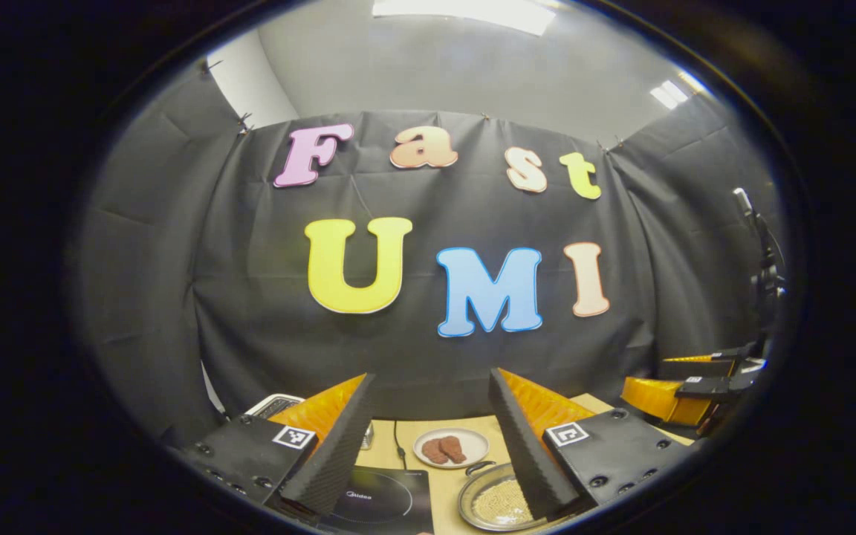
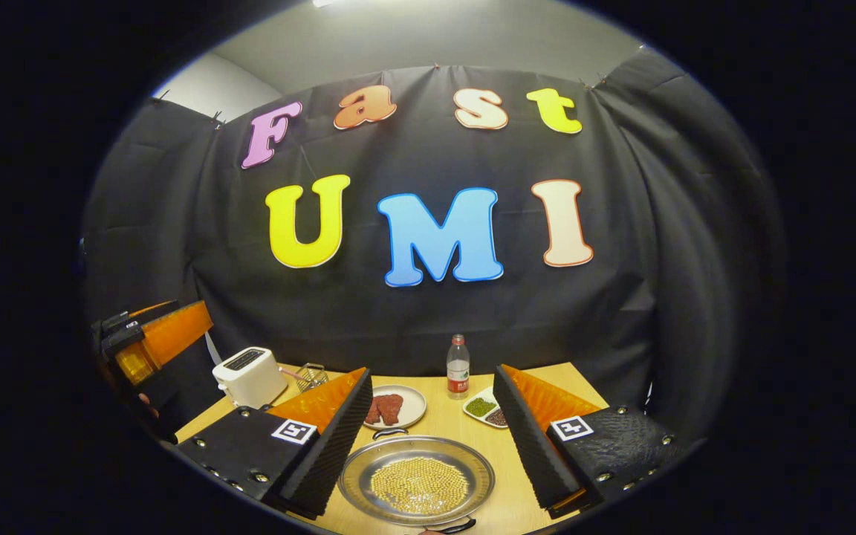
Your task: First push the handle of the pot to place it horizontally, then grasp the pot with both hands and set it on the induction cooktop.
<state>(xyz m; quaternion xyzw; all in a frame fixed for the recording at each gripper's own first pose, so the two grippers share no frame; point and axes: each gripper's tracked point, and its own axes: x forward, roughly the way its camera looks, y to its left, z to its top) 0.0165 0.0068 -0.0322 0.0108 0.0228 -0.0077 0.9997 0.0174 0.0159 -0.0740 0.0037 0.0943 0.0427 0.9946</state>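
Note:
A shallow metal pot (image 2: 417, 479) holding yellowish grains sits on the wooden table (image 2: 547, 386), between and below my right gripper's (image 2: 432, 371) open fingers. One dark loop handle (image 2: 391, 432) points away from me, the other (image 2: 450, 526) toward me. In the left gripper view the pot (image 1: 498, 505) lies low on the right, partly behind a finger. The black induction cooktop (image 1: 380, 501) lies just left of it. My left gripper (image 1: 430, 377) hangs open above the table, holding nothing. Each gripper also appears at the edge of the other's view: the right gripper (image 1: 695, 386), the left gripper (image 2: 153, 338).
A plate of brown meat pieces (image 2: 392, 407) sits behind the pot. Farther back stand a water bottle (image 2: 458, 366), a small dish of green and dark bits (image 2: 486, 407), a white toaster (image 2: 250, 375) and a wire basket (image 2: 311, 375). A cord (image 1: 398, 446) runs behind the cooktop.

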